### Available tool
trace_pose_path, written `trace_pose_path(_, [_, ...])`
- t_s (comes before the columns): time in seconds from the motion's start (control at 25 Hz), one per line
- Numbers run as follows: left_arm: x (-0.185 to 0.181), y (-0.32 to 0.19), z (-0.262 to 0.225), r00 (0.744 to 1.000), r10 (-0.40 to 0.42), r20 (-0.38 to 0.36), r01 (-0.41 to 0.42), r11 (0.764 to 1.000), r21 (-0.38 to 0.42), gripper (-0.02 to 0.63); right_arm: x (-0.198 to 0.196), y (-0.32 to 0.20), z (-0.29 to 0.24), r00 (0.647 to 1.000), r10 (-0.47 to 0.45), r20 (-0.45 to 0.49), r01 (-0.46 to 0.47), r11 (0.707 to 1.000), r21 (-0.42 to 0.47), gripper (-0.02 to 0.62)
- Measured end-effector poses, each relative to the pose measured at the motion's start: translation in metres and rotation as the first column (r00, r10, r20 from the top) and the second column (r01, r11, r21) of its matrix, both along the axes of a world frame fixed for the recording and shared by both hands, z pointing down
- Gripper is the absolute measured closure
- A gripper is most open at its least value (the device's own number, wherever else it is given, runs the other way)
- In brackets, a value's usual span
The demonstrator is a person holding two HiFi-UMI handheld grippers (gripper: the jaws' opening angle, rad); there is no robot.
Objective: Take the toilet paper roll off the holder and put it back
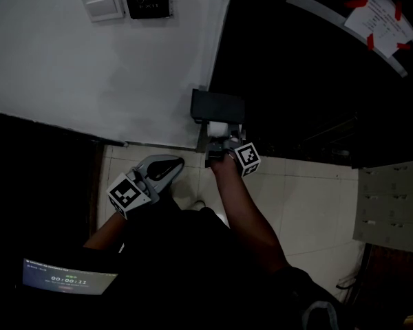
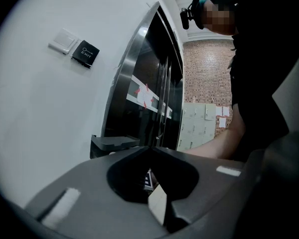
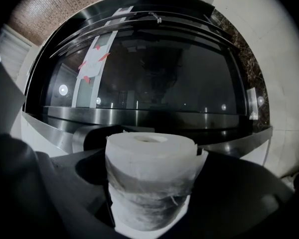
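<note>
The white toilet paper roll (image 3: 150,158) stands on end between my right gripper's (image 3: 149,198) jaws, which are shut on its sides. In the head view the roll (image 1: 218,128) sits just below the black holder (image 1: 217,106) on the wall corner, with the right gripper (image 1: 222,145) at it and its marker cube (image 1: 247,158) to the right. The holder's dark shelf (image 2: 112,143) also shows in the left gripper view. My left gripper (image 1: 166,165) hangs lower left, apart from the roll, jaws shut and empty, its tip (image 2: 152,149) pointing towards the holder.
A white switch (image 1: 103,5) and a black exit button (image 1: 146,0) are high on the white wall (image 1: 89,74). A dark glass door with taped notices (image 1: 375,16) fills the right. Pale floor tiles (image 1: 310,198) lie below, grey lockers (image 1: 392,201) at the right edge, and a small screen (image 1: 69,278) lower left.
</note>
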State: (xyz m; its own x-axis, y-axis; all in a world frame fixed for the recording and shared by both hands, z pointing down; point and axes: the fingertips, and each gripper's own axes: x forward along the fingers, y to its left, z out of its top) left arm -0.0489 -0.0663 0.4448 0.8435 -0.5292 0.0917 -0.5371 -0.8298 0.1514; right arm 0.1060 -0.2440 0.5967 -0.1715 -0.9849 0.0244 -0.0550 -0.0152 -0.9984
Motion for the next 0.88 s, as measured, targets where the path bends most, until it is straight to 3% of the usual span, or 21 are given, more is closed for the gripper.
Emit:
trace_pose_path(0.36, [0.001,0.0,0.003,1.0,0.005,0.001,-0.005,1.0,0.012,0.603,-0.031,0.006,0.004,1.0,-0.002,0.024,0.002,1.0,-0.002,0.137])
trace_pose_path(0.68, [0.002,-0.002,-0.001,1.0,0.007,0.001,-0.007,1.0,-0.02,0.603,-0.043,0.012,-0.001,0.997,-0.079,-0.005,0.079,0.997,-0.004,0.133])
trace_pose_path(0.88, [0.003,-0.003,0.002,1.0,0.019,-0.006,-0.019,1.0,0.006,0.603,-0.043,0.023,-0.004,0.993,-0.115,-0.007,0.115,0.993,0.007,0.132])
